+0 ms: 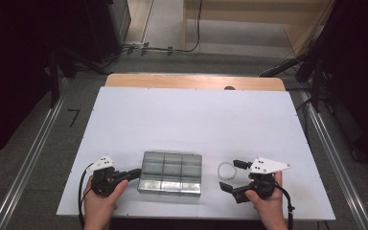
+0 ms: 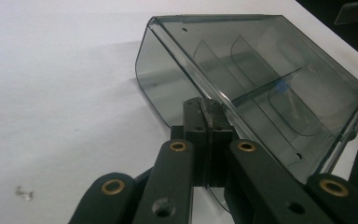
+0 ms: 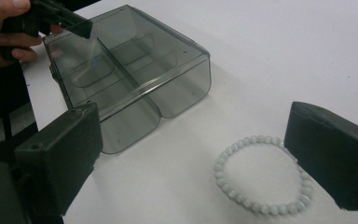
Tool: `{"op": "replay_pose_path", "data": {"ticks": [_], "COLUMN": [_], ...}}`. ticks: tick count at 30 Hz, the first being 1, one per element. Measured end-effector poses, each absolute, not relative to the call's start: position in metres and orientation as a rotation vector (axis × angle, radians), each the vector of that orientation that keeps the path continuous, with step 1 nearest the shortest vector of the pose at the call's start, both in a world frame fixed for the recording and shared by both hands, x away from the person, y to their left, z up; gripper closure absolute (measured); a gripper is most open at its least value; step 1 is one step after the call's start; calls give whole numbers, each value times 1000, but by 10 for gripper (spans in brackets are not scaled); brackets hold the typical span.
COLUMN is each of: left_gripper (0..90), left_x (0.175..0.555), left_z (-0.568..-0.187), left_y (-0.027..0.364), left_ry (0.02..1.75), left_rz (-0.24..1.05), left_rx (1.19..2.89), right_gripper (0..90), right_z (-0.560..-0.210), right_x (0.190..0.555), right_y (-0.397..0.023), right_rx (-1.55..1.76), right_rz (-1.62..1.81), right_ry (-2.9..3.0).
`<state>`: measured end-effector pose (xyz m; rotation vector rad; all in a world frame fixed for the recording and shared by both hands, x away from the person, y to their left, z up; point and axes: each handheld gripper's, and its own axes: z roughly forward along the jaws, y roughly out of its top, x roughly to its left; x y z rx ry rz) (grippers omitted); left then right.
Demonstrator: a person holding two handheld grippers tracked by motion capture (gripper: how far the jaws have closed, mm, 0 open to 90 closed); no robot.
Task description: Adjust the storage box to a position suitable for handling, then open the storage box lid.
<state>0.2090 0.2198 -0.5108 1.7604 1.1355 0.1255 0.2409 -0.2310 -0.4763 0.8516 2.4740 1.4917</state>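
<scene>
While your left claw [image 2: 208, 122] pinches the grey box's [image 1: 171, 173] lid edge and your right claw [image 3: 191, 158] gapes around the bracelet [image 3: 263, 173] at lower right, closing carelessly may flick the beads away.

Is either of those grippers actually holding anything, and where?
Left gripper pinches the smoky plastic box's lid edge. Right gripper is open, holding nothing.

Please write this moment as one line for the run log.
left hand-held gripper: shut, at left side of grey compartment box | right hand-held gripper: open, around bead bracelet, not gripping | bracelet: flat on white table, right of box
</scene>
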Motion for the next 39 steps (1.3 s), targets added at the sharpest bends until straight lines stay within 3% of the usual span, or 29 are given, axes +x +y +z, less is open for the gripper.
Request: {"op": "replay_pose_path", "data": {"ticks": [2,6,7,8,12,14,17,23,39], "left_gripper": [900,900,900,900,900,900,900,900,900], "left_x": [209,209,209,209,210,210,210,210,209], "left_z": [-511,-511,-511,-511,-511,-511,-511,-510,-510], "left_y": [217,212,212,211,205,203,199,194,177], "left_ry": [1129,1113,1113,1112,1098,1089,1082,1068,1016], "left_rz": [122,118,118,119,106,103,99,89,56], "left_rx": [1767,1777,1777,1780,1787,1790,1795,1805,1836], "right_gripper": [128,332,332,429,622,663,798,873,878], "right_z": [-476,-475,-475,-476,-478,-479,-484,-487,-494], "right_x": [241,244,244,246,247,247,248,247,248], "right_y": [-233,-241,-241,-244,-244,-243,-239,-235,-230], "right_rx": [848,853,853,853,842,846,827,769,669], "right_rz": [1495,1477,1477,1468,1422,1423,1397,1352,1294], "right_ry": [2477,2490,2490,2507,2529,2539,2588,2635,2777]}}
